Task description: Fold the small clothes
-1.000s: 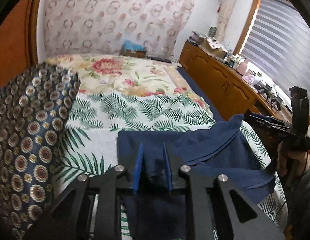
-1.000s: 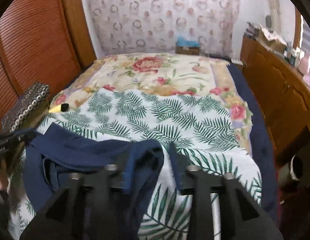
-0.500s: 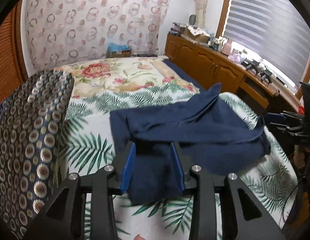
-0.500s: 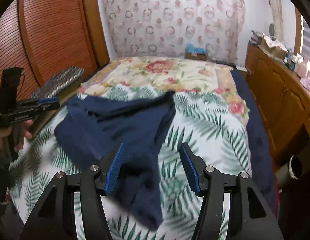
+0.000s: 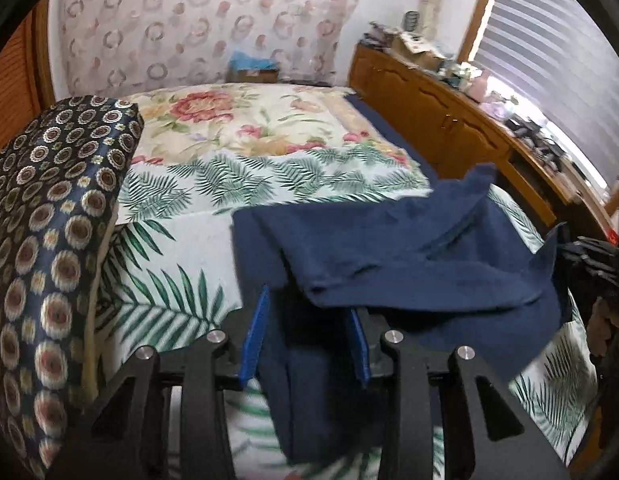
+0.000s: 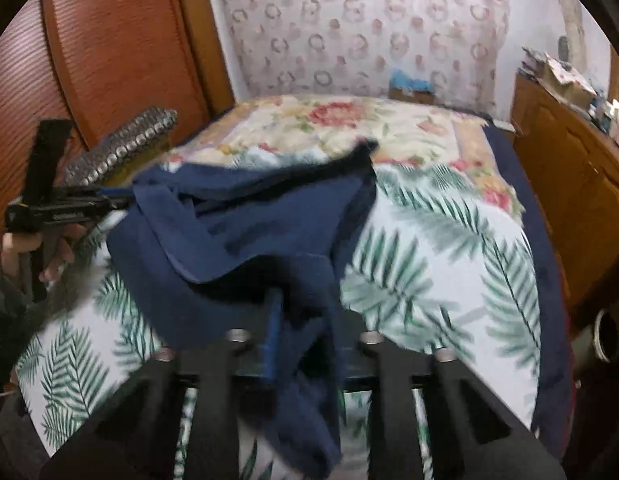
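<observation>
A navy garment (image 5: 409,260) lies crumpled and partly lifted over the palm-leaf bedspread (image 5: 169,260). My left gripper (image 5: 305,344) has a bunched edge of it filling the gap between its blue pads, and the cloth hangs down below them. In the right wrist view the navy garment (image 6: 261,220) rises at its left corner to the left gripper (image 6: 121,196), held by a hand. My right gripper (image 6: 281,312) is shut on the garment's near edge, with cloth draped over its fingers. The left wrist view shows the right gripper (image 5: 565,246) at the garment's right corner.
A folded blanket with a medallion pattern (image 5: 49,240) stands along the bed's left side. A wooden cabinet (image 5: 449,120) with clutter on top runs along the right, close to the bed. A wooden slatted door (image 6: 109,60) is at the left, and a small box (image 5: 253,68) at the bed's head.
My right gripper, open over the garment half a second ago, has shut on its near edge. The left gripper's pads stand wider than a second ago. The garment has bunched up between both grippers.
</observation>
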Demonstrator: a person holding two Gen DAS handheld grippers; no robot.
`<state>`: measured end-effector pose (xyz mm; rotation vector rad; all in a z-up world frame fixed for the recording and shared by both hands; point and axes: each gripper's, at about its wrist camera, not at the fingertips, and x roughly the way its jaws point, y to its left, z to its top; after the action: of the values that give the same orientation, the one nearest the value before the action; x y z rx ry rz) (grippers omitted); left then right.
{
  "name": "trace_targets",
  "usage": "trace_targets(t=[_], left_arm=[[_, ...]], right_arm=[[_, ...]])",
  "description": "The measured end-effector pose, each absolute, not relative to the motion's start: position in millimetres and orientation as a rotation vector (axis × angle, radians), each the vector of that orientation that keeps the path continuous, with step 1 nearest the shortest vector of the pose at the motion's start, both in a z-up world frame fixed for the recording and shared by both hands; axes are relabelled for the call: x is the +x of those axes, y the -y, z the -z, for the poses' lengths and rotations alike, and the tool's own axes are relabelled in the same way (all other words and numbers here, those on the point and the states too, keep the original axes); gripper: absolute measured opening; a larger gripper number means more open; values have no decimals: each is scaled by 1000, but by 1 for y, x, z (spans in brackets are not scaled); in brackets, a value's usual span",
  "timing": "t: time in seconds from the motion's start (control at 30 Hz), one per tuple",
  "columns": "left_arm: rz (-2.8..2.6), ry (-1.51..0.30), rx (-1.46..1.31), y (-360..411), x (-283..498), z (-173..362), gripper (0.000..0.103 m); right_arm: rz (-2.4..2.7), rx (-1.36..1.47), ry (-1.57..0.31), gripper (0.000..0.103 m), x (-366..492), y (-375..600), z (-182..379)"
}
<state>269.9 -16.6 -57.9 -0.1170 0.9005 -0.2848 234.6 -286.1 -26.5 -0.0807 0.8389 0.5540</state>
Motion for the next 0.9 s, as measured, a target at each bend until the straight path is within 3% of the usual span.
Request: trace_targets(t=[0.33, 0.5, 0.57, 0.7, 0.9], left_arm=[[245, -872, -136, 18, 301, 60, 36], [273, -905, -144, 18, 314, 67, 35], [283, -901, -130, 19, 316, 67, 19], [311, -867, -117, 19, 311, 63, 2], [195, -703, -176, -8, 295, 31, 1]], right_arm=[[-504, -134, -599, 3, 286, 264, -13], [-447, -147, -646, 3, 320, 261, -1], [-449, -143, -702, 3, 328, 262, 15], [-465, -137, -739, 4, 330, 266, 32], [-511, -77, -678, 4, 325, 276, 19]])
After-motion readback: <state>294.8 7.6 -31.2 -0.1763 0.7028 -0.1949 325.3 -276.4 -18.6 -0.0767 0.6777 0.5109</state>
